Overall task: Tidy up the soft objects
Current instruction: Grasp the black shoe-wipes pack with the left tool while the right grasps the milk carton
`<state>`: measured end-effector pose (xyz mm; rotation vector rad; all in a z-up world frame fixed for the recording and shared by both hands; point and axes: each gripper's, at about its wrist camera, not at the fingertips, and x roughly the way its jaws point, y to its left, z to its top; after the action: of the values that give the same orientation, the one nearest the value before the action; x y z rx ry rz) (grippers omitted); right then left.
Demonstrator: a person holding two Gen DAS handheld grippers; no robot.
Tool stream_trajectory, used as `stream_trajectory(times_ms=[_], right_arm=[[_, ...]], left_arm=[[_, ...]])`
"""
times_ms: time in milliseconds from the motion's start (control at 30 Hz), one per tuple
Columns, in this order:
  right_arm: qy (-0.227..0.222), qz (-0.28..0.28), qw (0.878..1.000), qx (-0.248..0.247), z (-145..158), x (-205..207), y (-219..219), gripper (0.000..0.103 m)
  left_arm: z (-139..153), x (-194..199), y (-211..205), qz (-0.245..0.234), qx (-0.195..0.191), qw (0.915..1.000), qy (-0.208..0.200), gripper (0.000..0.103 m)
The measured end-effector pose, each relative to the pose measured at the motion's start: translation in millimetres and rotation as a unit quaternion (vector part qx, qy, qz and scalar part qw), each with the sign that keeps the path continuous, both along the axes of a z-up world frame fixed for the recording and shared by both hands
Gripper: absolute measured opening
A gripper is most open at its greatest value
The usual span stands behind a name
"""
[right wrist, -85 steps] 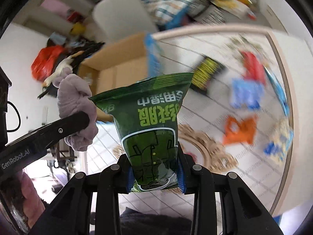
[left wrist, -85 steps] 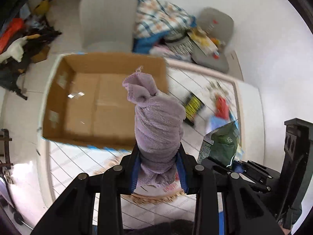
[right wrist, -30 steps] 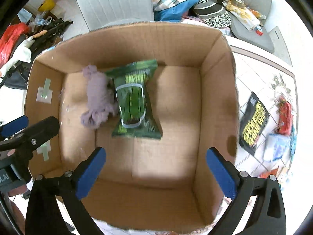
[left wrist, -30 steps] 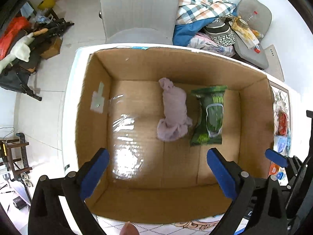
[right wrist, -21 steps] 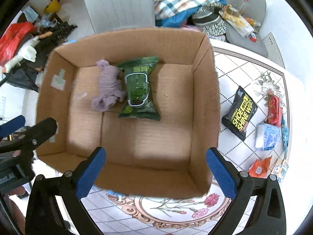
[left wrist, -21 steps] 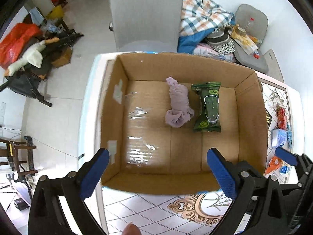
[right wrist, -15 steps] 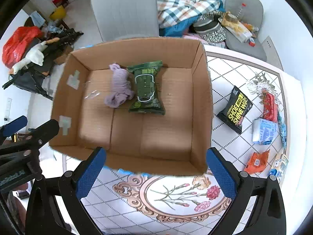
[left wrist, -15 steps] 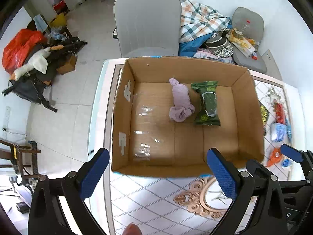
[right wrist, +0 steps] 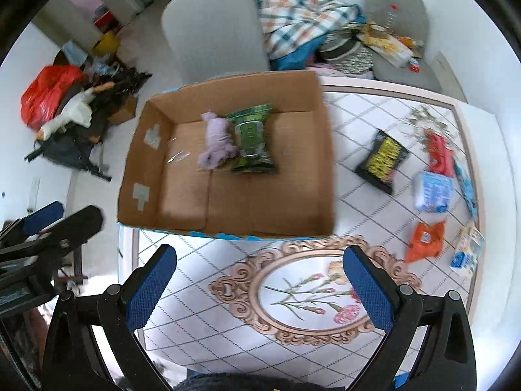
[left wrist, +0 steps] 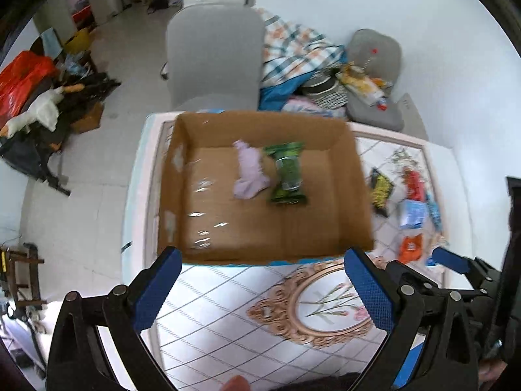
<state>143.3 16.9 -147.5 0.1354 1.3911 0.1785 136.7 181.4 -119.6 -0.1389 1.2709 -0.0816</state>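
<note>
Both grippers, left and right, hang wide open and empty above the near table. Inside the cardboard box, the lilac cloth and green packet lie touching, grouped at the far side, probably leaving room for the packets at right.

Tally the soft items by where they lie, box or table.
In the cardboard box: 2, the purple cloth and the green packet.
On the table: at least 5 packets, black, red, pale blue, orange, blue-and-white.
Total: at least 7.
</note>
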Motion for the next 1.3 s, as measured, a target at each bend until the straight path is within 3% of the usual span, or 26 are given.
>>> stream_trajectory(times_ms=[67, 233, 433, 667, 733, 800, 933, 1000, 1100, 1300], right_arm=[[0.006, -0.029, 1.000, -0.007, 0, -2, -33, 0.103], [0.026, -0.118, 0.992, -0.031, -9, -8, -132, 0.103], [0.081, -0.233, 0.968, -0.053, -56, -17, -274, 0.103], [0.129, -0.290, 0.948, -0.032, -131, -10, -382, 0.103], [0.145, -0.283, 0.947, -0.031, -152, -4, -396, 0.103], [0.169, -0.273, 0.947, -0.030, -177, 3, -408, 0.103], [0.193, -0.271, 0.943, -0.021, -209, 6, -422, 0.103], [0.203, -0.273, 0.940, -0.011, -222, 7, -427, 0.103], [0.208, -0.272, 0.939, -0.005, -233, 9, -429, 0.103], [0.213, -0.264, 0.941, 0.000, -247, 21, -426, 0.102]], left_arm=[[4, 8, -26, -0.022, -0.004, 0.9997, -0.011, 0.102], [-10, 43, -98, -0.087, -0.008, 0.9962, 0.006, 0.102], [-48, 90, -200, -0.156, 0.001, 0.9865, 0.051, 0.102], [-152, 155, -296, -0.206, 0.044, 0.9642, 0.161, 0.101], [-190, 168, -312, -0.211, 0.045, 0.9567, 0.196, 0.092], [-226, 177, -327, -0.217, 0.058, 0.9472, 0.229, 0.077], [-271, 188, -345, -0.223, 0.080, 0.9348, 0.264, 0.075], [-275, 189, -352, -0.236, 0.109, 0.9330, 0.249, 0.075], [-278, 191, -355, -0.245, 0.116, 0.9290, 0.252, 0.075], [-271, 205, -347, -0.226, 0.108, 0.9350, 0.251, 0.077]])
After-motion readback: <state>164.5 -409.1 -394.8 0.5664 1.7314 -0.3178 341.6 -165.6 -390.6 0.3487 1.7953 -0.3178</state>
